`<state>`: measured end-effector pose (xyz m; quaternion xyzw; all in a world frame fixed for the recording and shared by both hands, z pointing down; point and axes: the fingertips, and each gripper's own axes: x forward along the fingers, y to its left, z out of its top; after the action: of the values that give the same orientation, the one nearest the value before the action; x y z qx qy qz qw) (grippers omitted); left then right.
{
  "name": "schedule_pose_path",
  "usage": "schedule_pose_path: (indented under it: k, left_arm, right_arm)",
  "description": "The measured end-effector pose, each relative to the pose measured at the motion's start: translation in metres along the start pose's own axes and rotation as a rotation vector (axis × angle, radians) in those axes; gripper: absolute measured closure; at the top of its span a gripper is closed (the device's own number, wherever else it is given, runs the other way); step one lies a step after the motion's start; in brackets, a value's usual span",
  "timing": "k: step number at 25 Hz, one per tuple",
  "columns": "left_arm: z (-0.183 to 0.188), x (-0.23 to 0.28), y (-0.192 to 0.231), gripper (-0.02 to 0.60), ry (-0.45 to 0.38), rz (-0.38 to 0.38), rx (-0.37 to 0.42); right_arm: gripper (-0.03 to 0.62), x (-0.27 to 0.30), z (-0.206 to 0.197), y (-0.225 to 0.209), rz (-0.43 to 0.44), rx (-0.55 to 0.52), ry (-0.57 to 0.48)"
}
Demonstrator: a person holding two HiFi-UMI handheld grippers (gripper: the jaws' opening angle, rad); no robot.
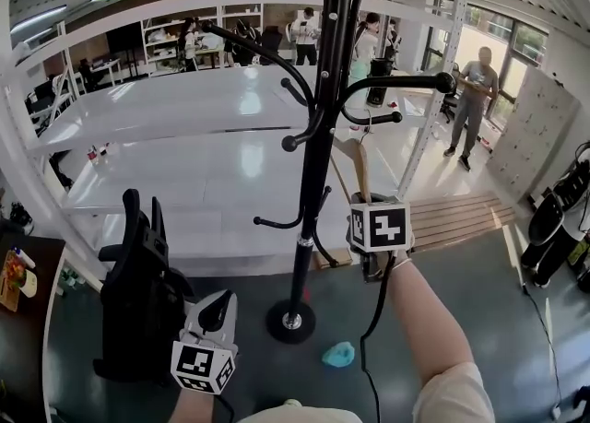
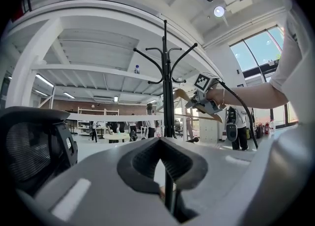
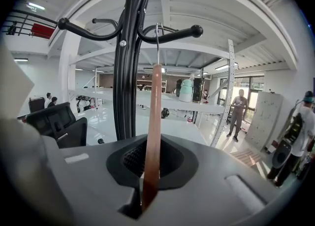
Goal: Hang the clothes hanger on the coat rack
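**Hanger at the rack.** The right claw (image 3: pixel 150 171) was clamped on a brown wooden clothes hanger (image 3: pixel 153 121). Its own view showed the hanger edge-on, as a narrow strip rising straight up from between the jaws. Above the claw, the hanger's thin metal hook (image 3: pixel 157 48) crossed a curved, ball-tipped arm (image 3: pixel 172 34) of the tall black metal coat rack (image 3: pixel 129 72). Whether the hook bore on that arm could not be told. The rack's pole stood beyond the claw, just left of the hanger.

Only the left gripper view showed the hanger (image 2: pixel 183 93) broadside. It was raised beside the rack (image 2: pixel 167 102) in the right claw (image 2: pixel 201 103), under that claw's marker cube. The left claw (image 2: pixel 160 163) had its jaws a narrow gap apart with nothing gripped, and the rack's pole showed through the gap.

Only the head view took in the floor. The rack's round black base (image 1: pixel 292 322) stood between the two claws, and a small turquoise object (image 1: pixel 338 354) lay near it, below the right claw (image 1: pixel 361 198). The left claw (image 1: pixel 214 315) hung low, with a black mesh office chair (image 1: pixel 138 274) just to its left. Beyond the right claw were a white metal shelving frame (image 1: pixel 184 108) and, to its right, a wooden slatted platform (image 1: pixel 461 217). A person (image 1: pixel 472 103) stood farther off.
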<state>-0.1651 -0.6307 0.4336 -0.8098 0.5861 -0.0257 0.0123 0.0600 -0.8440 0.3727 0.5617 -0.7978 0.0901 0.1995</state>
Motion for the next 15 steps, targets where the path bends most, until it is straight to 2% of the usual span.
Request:
schedule_pose_path:
  k: [5, 13, 15]
  left_arm:
    - [-0.008, -0.003, 0.006, 0.581, 0.008, 0.021, -0.017]
    - [-0.017, -0.012, 0.017, 0.581, 0.018, 0.064, -0.011]
    - [-0.016, -0.016, 0.020, 0.581, 0.011, 0.073, -0.011]
  right_arm:
    - [0.559, 0.016, -0.007, 0.005, -0.002, 0.005, 0.019]
    - [0.554, 0.021, -0.014, 0.006, -0.019, 0.021, -0.017]
    - [0.521, 0.020, -0.013, 0.010, -0.002, 0.032, -0.056]
